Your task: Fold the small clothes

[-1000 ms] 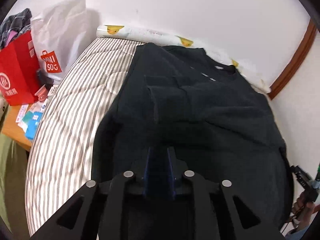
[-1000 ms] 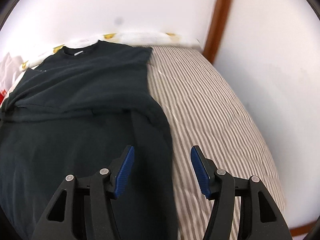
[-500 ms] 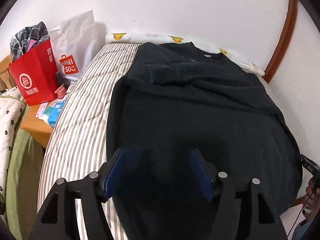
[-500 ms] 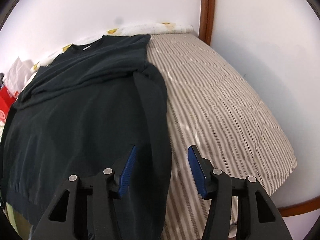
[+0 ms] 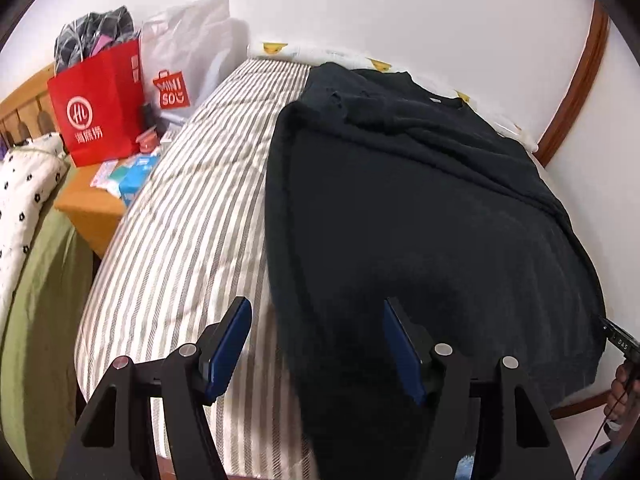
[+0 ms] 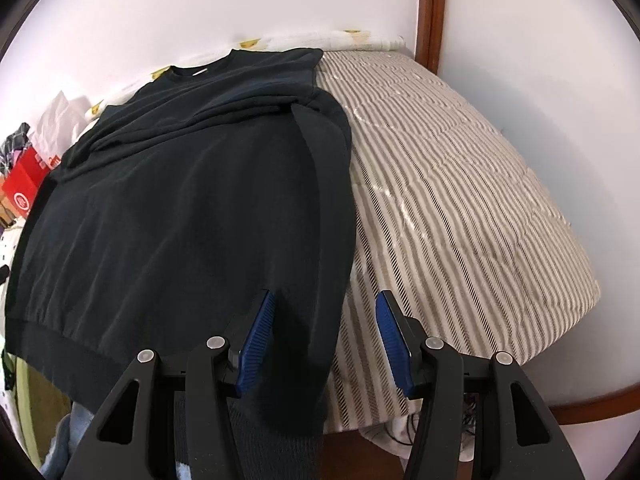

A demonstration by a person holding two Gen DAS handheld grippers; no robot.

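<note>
Sweater (image 5: 420,216), black and long-sleeved, lies spread flat on the striped bed (image 5: 192,216), its collar toward the wall and its ribbed hem hanging over the near edge of the bed. Both sleeves are folded in across the chest. The left gripper (image 5: 316,344) has its blue fingers (image 5: 228,344) spread apart and empty, one over the stripes just beside the sweater's left edge, the other over the dark cloth near the hem. The right gripper (image 6: 326,336) likewise has its fingers (image 6: 256,340) apart and holds nothing; the sweater's right edge runs between them, so one finger sits above the cloth and the other above bare stripes.

Beyond the sweater's collar, a white roll of cloth with yellow prints (image 5: 320,50) lies along the head of the bed against the wall. To the left of the sweater, past the edge of the bed, a wooden nightstand (image 5: 88,204) carries a red paper bag (image 5: 100,108), a white shopping bag (image 5: 188,64) and some small boxes (image 5: 128,176). Nearer, still to the sweater's left, are a green cover (image 5: 36,304) and a white spotted pillow (image 5: 24,184). To the right of the sweater the striped bedding stretches out bare to a white wall with brown wooden trim (image 6: 430,12).
</note>
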